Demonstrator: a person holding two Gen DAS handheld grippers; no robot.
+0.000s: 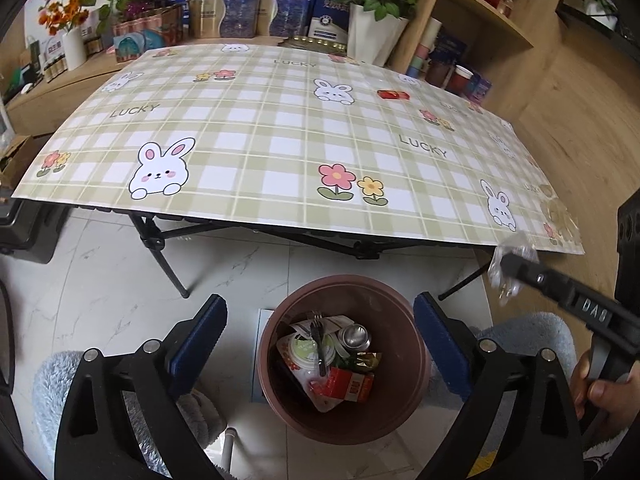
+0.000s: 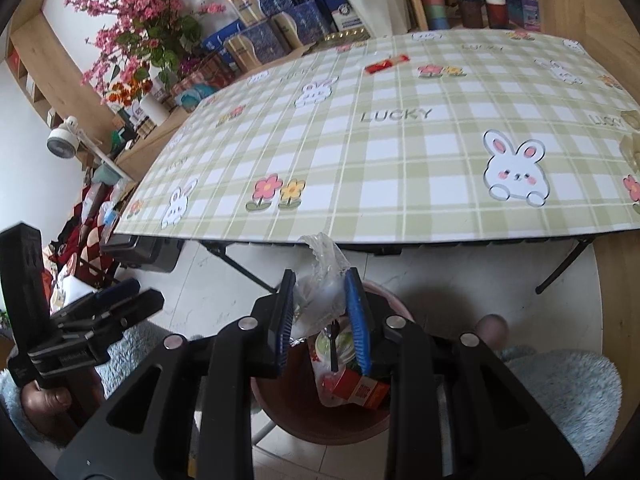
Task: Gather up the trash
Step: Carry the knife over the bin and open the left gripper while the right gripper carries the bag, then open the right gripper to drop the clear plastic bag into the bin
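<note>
Right wrist view: the right claw (image 2: 320, 320) is clamped on a crumpled clear plastic wrapper (image 2: 325, 276), directly above the brown bin (image 2: 304, 424). The left claw (image 1: 320, 344) gapes empty over that bin, the wrapper at its 2 o'clock.

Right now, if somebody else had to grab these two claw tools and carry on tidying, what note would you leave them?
Left gripper: open, empty, above the brown bin.
Right gripper: shut on a crumpled clear plastic wrapper, held above the bin.
Done: the bin already holds a cup, a fork, a can and a red carton.
Left: release the wrapper into the bin, then fetch the red wrapper at the far side of the table, and clear plastic at its right edge.
</note>
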